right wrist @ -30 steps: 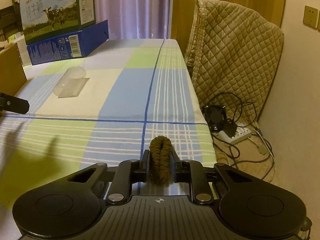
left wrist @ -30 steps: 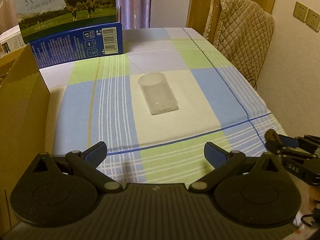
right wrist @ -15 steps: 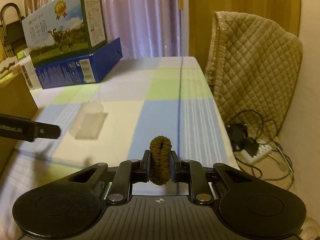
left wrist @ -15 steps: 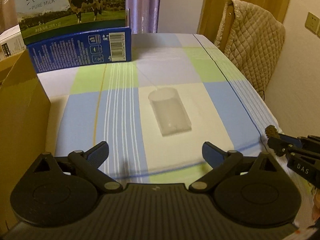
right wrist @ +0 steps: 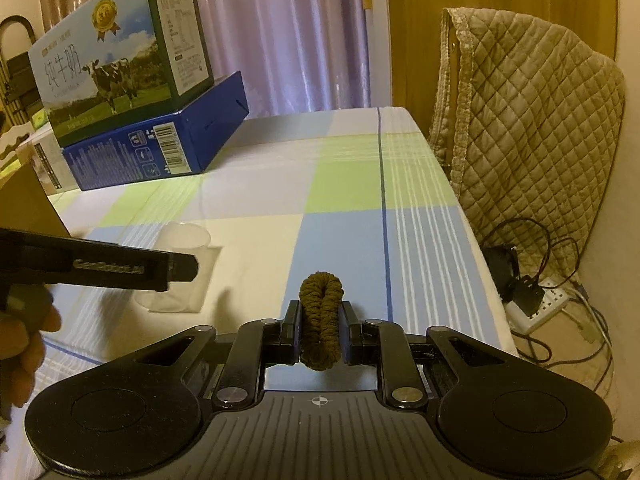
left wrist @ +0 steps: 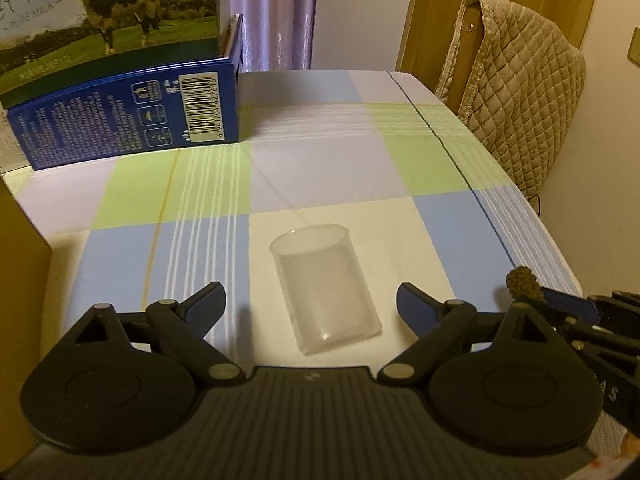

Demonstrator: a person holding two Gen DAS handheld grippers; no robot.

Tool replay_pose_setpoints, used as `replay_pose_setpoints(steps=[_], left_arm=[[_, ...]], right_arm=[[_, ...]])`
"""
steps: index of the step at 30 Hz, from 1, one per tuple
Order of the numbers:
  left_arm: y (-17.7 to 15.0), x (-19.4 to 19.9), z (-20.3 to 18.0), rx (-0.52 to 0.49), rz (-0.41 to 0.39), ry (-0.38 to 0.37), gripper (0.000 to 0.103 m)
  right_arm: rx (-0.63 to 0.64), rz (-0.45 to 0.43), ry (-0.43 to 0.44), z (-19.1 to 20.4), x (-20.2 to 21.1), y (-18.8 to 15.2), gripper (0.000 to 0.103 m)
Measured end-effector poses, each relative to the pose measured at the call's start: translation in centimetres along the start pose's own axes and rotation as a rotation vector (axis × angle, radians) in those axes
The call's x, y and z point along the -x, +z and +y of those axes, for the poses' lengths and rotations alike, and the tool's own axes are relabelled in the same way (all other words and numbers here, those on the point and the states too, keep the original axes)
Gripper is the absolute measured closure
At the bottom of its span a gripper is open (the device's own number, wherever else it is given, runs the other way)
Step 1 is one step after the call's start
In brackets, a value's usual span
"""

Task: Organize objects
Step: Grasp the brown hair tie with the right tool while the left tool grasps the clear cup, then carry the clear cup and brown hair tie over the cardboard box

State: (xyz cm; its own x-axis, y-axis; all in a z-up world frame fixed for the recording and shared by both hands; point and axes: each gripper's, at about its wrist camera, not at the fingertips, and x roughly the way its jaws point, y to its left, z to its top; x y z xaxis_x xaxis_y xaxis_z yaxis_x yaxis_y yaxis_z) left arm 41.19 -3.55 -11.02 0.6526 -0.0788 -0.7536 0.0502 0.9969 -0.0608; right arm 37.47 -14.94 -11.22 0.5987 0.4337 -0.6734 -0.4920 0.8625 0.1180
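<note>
The clear cup (left wrist: 324,290) lies lengthwise, mouth toward the table's (left wrist: 440,216) far edge, between the left gripper's (left wrist: 312,304) parted jaws; the right gripper (right wrist: 320,330) clamps a brown hair tie (right wrist: 320,316).

The right gripper (right wrist: 320,330) pinches a brown hair scrunchie (right wrist: 320,316) above the checked tablecloth (right wrist: 340,240); a clear plastic cup (right wrist: 176,268) lies left, behind the left gripper (right wrist: 120,266).

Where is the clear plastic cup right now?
The clear plastic cup lies on its side on the checked tablecloth, straight ahead between the open fingers of the left gripper; in the right wrist view it sits far left, behind that gripper.
</note>
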Motion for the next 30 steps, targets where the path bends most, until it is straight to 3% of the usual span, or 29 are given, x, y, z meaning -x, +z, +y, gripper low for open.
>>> replay_pose_setpoints(steps=[3, 8, 15, 18, 30], left_arm=[[0.2, -1.1, -0.2, -0.009, 0.003, 0.013, 0.014], [0.3, -2.3, -0.5, -0.028, 0.020, 0.036, 0.028], [0.7, -3.1, -0.9, -0.030, 0.042, 0.034, 0.039], [0.8, -2.9, -1.0, -0.045, 0.047, 0.036, 0.055], [-0.4, 1.7, -0.9, -0.035, 0.064, -0.004, 0.056]], right_arm=[[0.002, 0.007, -0.008, 0.0, -0.4, 0.1, 0.088], [0.002, 0.021, -0.015, -0.2, -0.8, -0.1, 0.088], [-0.003, 0.027, -0.023, 0.0, -0.8, -0.3, 0.088], [-0.013, 0.030, -0.024, 0.1, -0.7, -0.3, 0.088], [-0.014, 0.044, -0.013, 2.1, 2.7, -0.2, 0.088]])
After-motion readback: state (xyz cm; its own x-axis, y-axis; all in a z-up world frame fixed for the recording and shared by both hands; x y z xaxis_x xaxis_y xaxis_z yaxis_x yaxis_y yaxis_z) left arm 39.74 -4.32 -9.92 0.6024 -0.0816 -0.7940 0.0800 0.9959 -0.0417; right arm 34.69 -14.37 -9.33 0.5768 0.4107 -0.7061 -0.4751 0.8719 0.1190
